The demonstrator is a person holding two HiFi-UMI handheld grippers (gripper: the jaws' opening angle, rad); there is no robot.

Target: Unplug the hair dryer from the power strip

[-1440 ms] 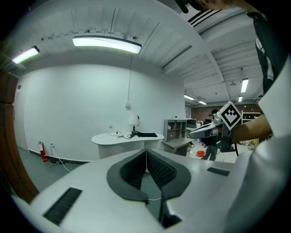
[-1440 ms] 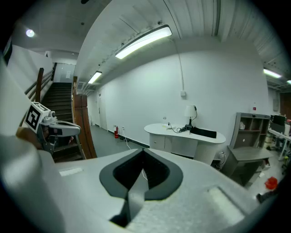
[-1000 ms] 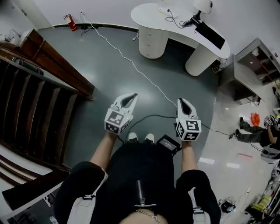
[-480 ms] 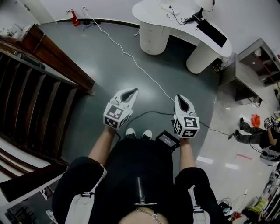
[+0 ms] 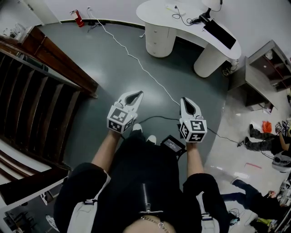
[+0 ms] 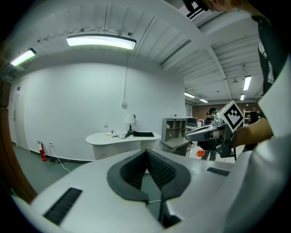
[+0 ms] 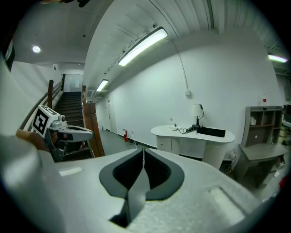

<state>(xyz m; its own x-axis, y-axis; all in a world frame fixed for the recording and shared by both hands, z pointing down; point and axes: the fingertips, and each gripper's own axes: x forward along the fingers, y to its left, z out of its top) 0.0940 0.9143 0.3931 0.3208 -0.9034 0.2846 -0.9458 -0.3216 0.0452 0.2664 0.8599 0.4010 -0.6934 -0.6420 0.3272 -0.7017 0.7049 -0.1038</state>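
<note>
In the head view, the left gripper (image 5: 137, 94) and the right gripper (image 5: 184, 100) are being held side by side over the grey floor (image 5: 113, 68), both pointing toward the far wall. A white cable (image 5: 141, 68) is lying across the floor, from the far left wall to a spot near the right gripper. A white curved desk (image 5: 154, 11) is standing at the far side, and its tabletop is carrying a lamp (image 5: 210, 4), dark cables and a flat black object (image 5: 219, 34). The hair dryer and the power strip are too small to be told apart among these things. A red fire extinguisher (image 5: 76, 19) is standing at the far left, a wooden staircase (image 5: 32, 104) is running along the left, and a grey shelf unit (image 5: 263, 63) is standing at the right.

In the left gripper view, the fingers of the left gripper (image 6: 146, 152) are being pressed together, clenched on nothing. The desk (image 6: 120, 138) is being seen far beyond them, and the right gripper (image 6: 188, 135) is being held level at the right.

In the right gripper view, the fingers of the right gripper (image 7: 143, 151) are likewise being clenched with nothing between them. The desk (image 7: 182, 133) is lying far ahead, and the left gripper (image 7: 86, 133) is being held at the left, before the staircase (image 7: 72, 104).
</note>
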